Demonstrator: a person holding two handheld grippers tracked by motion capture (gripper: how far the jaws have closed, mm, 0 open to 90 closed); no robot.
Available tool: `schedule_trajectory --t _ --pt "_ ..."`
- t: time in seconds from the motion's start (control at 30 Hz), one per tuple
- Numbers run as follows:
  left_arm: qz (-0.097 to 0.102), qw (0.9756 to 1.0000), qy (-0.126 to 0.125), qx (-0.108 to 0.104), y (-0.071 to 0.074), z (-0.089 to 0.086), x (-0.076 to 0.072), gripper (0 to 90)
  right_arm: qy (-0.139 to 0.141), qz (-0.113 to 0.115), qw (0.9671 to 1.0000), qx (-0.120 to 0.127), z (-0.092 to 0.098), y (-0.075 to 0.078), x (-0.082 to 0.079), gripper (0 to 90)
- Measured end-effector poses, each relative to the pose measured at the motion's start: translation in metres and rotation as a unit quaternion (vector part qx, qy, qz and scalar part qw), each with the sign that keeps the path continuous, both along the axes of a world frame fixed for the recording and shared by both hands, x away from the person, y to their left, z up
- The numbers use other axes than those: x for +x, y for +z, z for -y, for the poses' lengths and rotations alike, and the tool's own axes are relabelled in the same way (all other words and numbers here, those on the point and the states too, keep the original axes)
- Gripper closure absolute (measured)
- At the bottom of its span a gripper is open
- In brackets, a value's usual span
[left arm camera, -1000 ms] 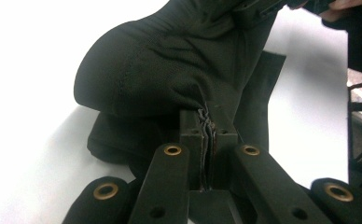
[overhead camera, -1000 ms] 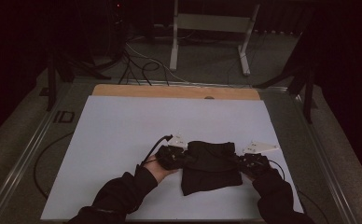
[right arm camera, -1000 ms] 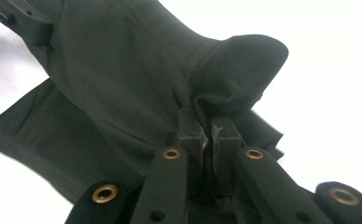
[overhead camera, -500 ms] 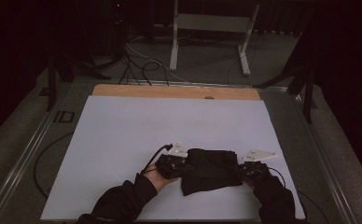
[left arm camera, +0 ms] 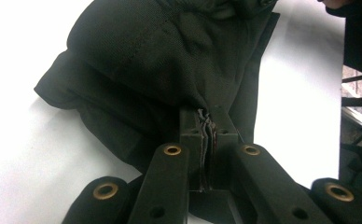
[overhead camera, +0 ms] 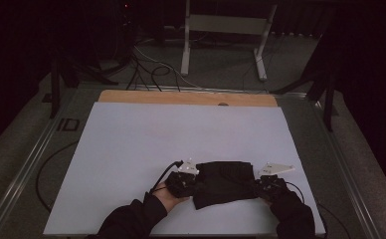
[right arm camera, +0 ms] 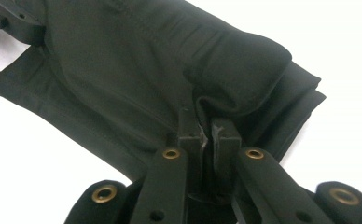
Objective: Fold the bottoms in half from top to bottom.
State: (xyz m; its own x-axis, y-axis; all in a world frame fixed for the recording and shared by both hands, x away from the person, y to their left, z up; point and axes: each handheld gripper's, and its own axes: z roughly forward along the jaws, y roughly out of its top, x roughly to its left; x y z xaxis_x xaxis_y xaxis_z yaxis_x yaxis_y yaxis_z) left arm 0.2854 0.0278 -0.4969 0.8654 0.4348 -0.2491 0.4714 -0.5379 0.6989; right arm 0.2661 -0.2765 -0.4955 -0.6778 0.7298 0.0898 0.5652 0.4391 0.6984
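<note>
- Left tool (overhead camera: 193, 180) is clamped on the left edge of the cloth (overhead camera: 226, 181); in the left gripper view several layers of the fabric's edge stand pinched between its jaws (left arm camera: 206, 140).
- Right tool (overhead camera: 260, 185) is likewise closed on the cloth's right edge, with a fold of fabric caught between its jaws in the right gripper view (right arm camera: 207, 133).
- Cloth lies near the front edge of the table (overhead camera: 131, 149), right of its middle, between the two hands, as a dark, roughly folded bundle with a bulging top layer.
- Compared with a second ago, the left hand (overhead camera: 168, 196) has come a little lower and nearer the front edge, and the bundle has slid with it toward the person; the right hand has hardly shifted.
- Both grips have stayed as tight as they were, so nothing has been let go.
- The bundle looks flatter and more settled on the table than a second ago, though the light is dim and the folds are hard to read.
- My reading: the work is folding this cloth, and the fold in hand is being laid down and drawn straight.
- Next would likely be releasing both edges once the layers lie even; a skewed pull from the left could drag the top layer off the lower ones.
</note>
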Motion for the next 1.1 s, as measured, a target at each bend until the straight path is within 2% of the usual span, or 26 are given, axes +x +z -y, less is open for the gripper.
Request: schedule_trajectory --t 0.2,0.23,0.3,0.5,0.6,0.73,0.87,0.97,1.03,1.1 --pt "0.002 1.0 0.002 0.009 -0.004 -0.003 0.0 87.4 0.008 -0.005 0.9998 -0.016 -0.003 -0.004 -0.004 85.9" --pt "-0.005 1.0 0.002 0.005 -0.006 -0.003 -0.001 87.4 0.008 -0.004 0.9998 -0.016 -0.003 -0.005 -0.005 85.8" --pt "-0.008 1.0 0.001 0.005 -0.008 -0.003 -0.003 87.4 0.012 -0.003 0.9996 -0.025 -0.001 -0.007 -0.007 85.4" --pt "-0.021 0.9997 0.0 0.008 -0.012 -0.003 -0.003 87.2 0.019 -0.001 0.9994 -0.028 -0.002 -0.01 -0.006 83.9" --pt "-0.02 0.9997 0.001 0.011 -0.015 -0.002 -0.002 86.6 0.021 -0.002 0.9995 -0.025 -0.001 -0.01 -0.006 82.9" --pt "-0.011 0.9998 0.001 0.017 -0.016 -0.001 -0.002 86.1 0.022 0.003 0.9991 -0.037 -0.003 -0.01 -0.006 82.9" --pt "-0.014 0.9998 -0.001 0.017 -0.016 -0.001 -0.002 85.1 0.019 0.0 0.9992 -0.036 -0.004 -0.009 -0.007 81.7" --pt "-0.017 0.9997 -0.007 0.014 -0.014 -0.002 -0.002 81.5 0.022 0.001 0.999 -0.038 -0.003 -0.008 -0.006 77.9" --pt "-0.012 0.9998 -0.009 0.013 -0.01 -0.005 -0.004 76.9 0.02 0.0 0.9991 -0.037 -0.003 -0.005 -0.007 71.8" --pt "-0.008 0.9999 -0.011 0.006 -0.004 -0.009 -0.005 72.8 0.018 0.002 0.9991 -0.038 -0.002 -0.001 -0.007 69.3"
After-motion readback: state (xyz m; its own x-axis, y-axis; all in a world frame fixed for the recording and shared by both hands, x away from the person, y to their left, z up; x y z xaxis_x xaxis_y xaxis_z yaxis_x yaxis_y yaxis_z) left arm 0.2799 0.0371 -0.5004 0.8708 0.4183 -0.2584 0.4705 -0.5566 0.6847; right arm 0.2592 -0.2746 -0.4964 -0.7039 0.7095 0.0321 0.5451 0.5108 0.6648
